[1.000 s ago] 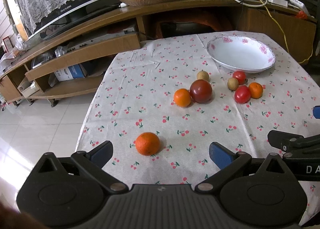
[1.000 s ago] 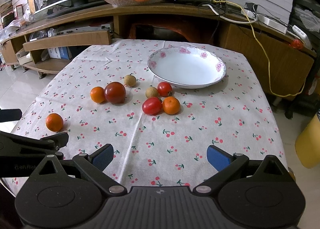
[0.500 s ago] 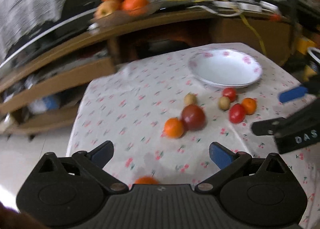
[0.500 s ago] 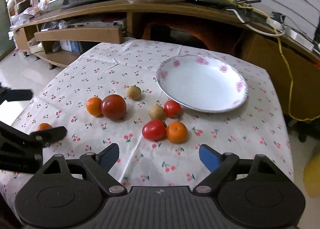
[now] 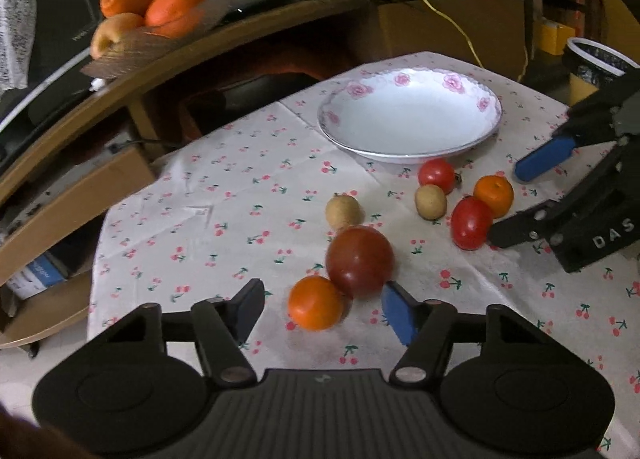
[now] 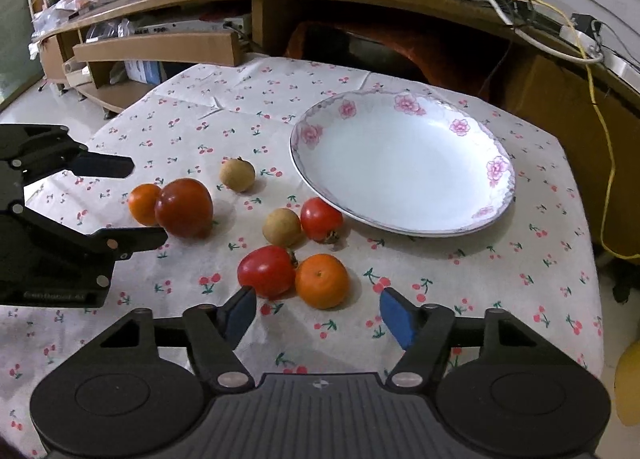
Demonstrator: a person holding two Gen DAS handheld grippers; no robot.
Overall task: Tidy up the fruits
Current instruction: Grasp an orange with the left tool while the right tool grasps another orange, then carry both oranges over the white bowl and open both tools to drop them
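Both grippers had come down and forward toward the scattered fruit, and their fingers had just been closing from full spread to roughly half. The left gripper (image 5: 322, 309) framed a small round orange mandarin (image 5: 316, 302) on the cherry-printed cloth of the bench (image 5: 248, 195); that mandarin touched a large dark-red tomato (image 5: 359, 261), and neither blue pad pressed on it yet, so the fingers stood released around it. The right gripper (image 6: 318, 313) straddled a second orange mandarin (image 6: 322, 280) and the edge of an oval bright-red tomato (image 6: 267, 271) beside it, again with no contact showing. Two pale brown round fruits (image 6: 237, 175) and a smaller red tomato (image 6: 321, 219) lay between these pairs and the white, pink-flowered shallow bowl (image 6: 496, 169), which held nothing. An orange seen near the bench's edge a second earlier had dropped out of the left view. Judging by this, each hand was committing to a mandarin, and the neighbouring tomatoes risked being nudged or caught as the fingers narrowed.
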